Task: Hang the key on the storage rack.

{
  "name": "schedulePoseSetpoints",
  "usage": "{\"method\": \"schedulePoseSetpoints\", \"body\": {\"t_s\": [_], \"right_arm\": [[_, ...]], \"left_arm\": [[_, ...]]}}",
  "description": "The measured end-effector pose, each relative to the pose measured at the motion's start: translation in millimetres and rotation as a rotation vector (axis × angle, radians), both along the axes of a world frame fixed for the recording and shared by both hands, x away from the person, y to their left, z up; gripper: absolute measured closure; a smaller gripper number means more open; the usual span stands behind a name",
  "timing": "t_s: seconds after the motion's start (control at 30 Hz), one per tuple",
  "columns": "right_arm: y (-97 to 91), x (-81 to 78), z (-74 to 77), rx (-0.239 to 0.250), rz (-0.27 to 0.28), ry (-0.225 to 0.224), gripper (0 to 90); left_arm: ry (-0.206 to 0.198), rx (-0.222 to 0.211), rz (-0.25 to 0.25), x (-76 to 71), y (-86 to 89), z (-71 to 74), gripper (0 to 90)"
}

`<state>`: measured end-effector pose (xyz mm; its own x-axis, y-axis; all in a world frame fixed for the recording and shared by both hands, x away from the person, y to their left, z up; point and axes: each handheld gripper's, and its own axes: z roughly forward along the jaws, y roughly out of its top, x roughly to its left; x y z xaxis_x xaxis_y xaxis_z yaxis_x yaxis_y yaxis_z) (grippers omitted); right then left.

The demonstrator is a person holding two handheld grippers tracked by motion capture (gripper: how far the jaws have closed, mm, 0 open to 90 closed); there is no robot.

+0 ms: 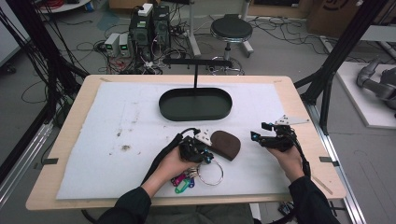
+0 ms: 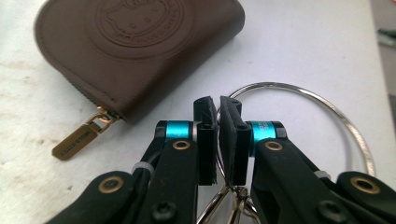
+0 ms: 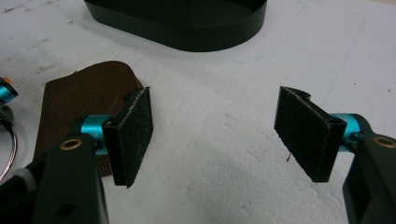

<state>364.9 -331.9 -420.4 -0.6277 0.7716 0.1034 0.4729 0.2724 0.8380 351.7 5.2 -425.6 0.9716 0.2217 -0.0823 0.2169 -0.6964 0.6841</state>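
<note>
Left gripper (image 2: 218,140): jaws clamped on ring (image 2: 327,109), near pouch (image 2: 135,51) edge.
Right gripper (image 3: 215,135): jaws wide, nothing between; bare mat (image 3: 224,154) ahead.
Tray (image 1: 195,103): far, centre.

The key ring (image 2: 322,116) passes behind the left gripper's pads (image 2: 205,140) (its tags hidden below).

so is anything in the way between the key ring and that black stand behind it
Yes. The left tool is shut on the key ring, and the brown pouch lies just beyond it, toward the black tray of the stand. Past the pouch the white mat is bare up to the tray.
</note>
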Motion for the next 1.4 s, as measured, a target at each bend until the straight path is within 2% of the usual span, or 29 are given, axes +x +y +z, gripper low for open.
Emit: {"method": "schedulePoseSetpoints", "body": {"t_s": [0.2,0.4,0.57,0.63,0.67,0.73,0.8,0.87,0.9,1.0,1.1,1.13,1.17,1.27,1.4], "right_arm": [[0.3,-0.1,0.2,-0.001,0.0,0.0,28.9],[0.7,-0.3,0.2,-0.001,0.001,-0.001,28.9],[1.0,-0.1,0.0,-0.003,0.0,-0.003,28.9],[1.1,-0.1,-0.1,-0.003,0.0,-0.003,28.9],[1.1,-0.2,-0.1,-0.002,0.0,0.0,28.9],[1.2,-0.2,-0.1,-0.005,0.0,0.0,28.9],[1.5,-0.1,-0.3,-0.005,-0.001,0.001,28.9],[1.8,0.0,-0.4,-0.007,0.0,0.002,28.9],[1.9,0.0,-0.4,-0.007,0.0,0.0,28.9],[1.7,-0.3,-0.1,-0.006,-0.001,-0.001,28.9],[1.4,0.7,-0.9,-0.009,0.001,0.001,28.9],[1.4,0.7,-0.9,-0.009,0.001,0.001,28.9],[1.7,0.3,-0.7,-0.005,0.002,0.005,28.9],[1.3,0.7,-0.9,-0.004,0.002,0.003,28.9],[0.9,1.2,-1.1,-0.003,0.002,0.002,28.9]], "left_arm": [[0.003,-0.086,0.02,1.0,15.8,9.5,85.9],[-0.017,-0.18,0.032,-3.9,32.9,24.3,86.0],[-0.045,-0.231,0.03,-8.9,43.5,32.8,86.0],[-0.058,-0.235,0.022,-11.3,46.9,35.4,86.1],[-0.061,-0.256,0.018,-12.7,48.6,36.6,89.6],[-0.067,-0.266,0.01,-15.2,50.6,38.9,89.6],[-0.07,-0.24,-0.005,-16.6,50.1,37.6,89.6],[-0.065,-0.198,0.013,-15.5,49.4,32.7,89.6],[-0.059,-0.196,0.021,-14.2,49.8,30.8,89.6],[-0.032,-0.176,0.087,-5.9,50.5,23.5,89.2],[0.003,-0.139,0.129,5.4,46.7,15.9,81.1],[0.014,-0.12,0.142,8.1,44.1,13.2,81.1],[0.027,-0.09,0.146,10.6,40.7,10.2,74.8],[0.024,0.01,0.159,15.9,31.2,2.8,73.1],[0.032,0.084,0.174,20.1,22.9,-3.6,72.3]]}}
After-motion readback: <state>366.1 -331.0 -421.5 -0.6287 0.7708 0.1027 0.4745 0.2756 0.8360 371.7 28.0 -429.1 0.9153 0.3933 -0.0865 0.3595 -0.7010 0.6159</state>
